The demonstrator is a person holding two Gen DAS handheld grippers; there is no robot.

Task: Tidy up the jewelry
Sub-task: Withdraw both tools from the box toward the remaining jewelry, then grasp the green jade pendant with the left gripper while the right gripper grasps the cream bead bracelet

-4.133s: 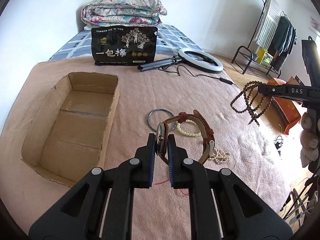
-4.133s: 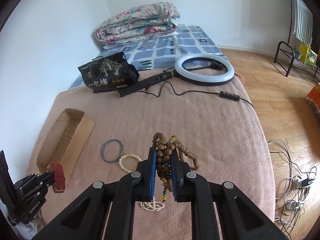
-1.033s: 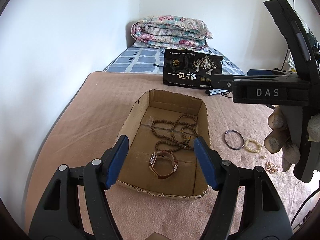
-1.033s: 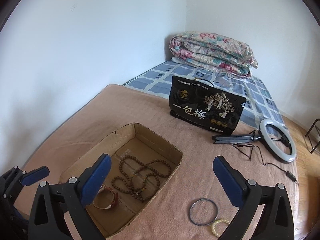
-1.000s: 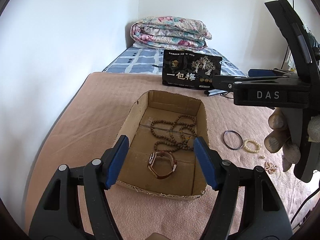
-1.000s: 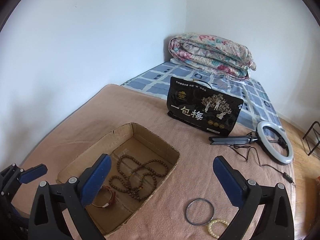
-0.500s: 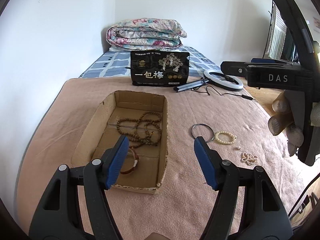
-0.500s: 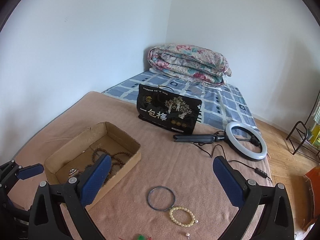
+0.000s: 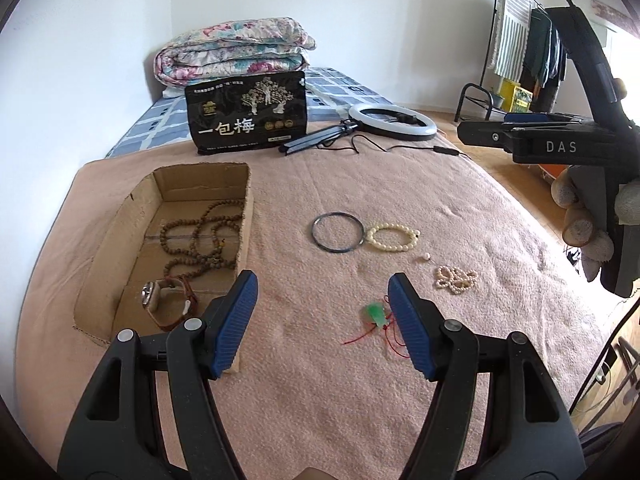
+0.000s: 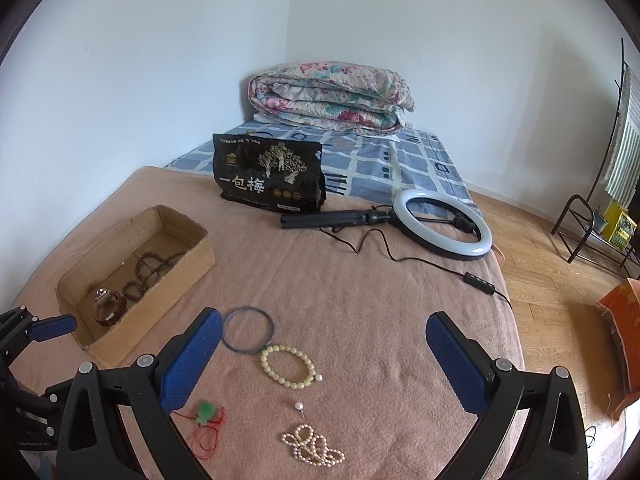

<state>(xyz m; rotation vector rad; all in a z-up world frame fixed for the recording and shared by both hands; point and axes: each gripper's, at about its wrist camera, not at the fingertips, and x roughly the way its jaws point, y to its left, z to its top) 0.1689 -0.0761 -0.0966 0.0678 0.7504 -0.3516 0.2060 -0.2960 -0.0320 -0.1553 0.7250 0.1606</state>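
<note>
Left gripper (image 9: 322, 294) spread wide, nothing between its blue pads, hanging above the pink blanket (image 9: 360, 184) of the bed; right gripper (image 10: 322, 332) likewise spread wide and holding nothing, seen from the left wrist view at the right edge in a gloved hand (image 9: 580, 220).

Cardboard box (image 9: 132, 216) open-topped at the left of the blanket; inside it a long brown wooden bead strand (image 9: 200, 236) lying in loops, and nearer the front wall a wristwatch with brown strap (image 9: 166, 300), touching the strand's lower loop.

Loose on the blanket, right of the box: dark thin bangle (image 9: 338, 232); cream bead bracelet (image 9: 394, 236) just beside it, rims touching or nearly so; single small pearl piece (image 9: 426, 257) apart from the bracelet; small-pearl strand (image 9: 456, 279) bunched in a heap; green pendant on red cord (image 9: 374, 314) just beside the left gripper's right pad, cord trailing toward the camera.

Beyond, near the blanket's far edge: black snack bag with gold tree print (image 9: 248, 114) standing upright; ring light on a folded tripod (image 9: 392, 120) lying flat, cable running right; folded floral quilt (image 9: 232, 52) against the wall; clothes rack (image 9: 524, 52) at far right.
</note>
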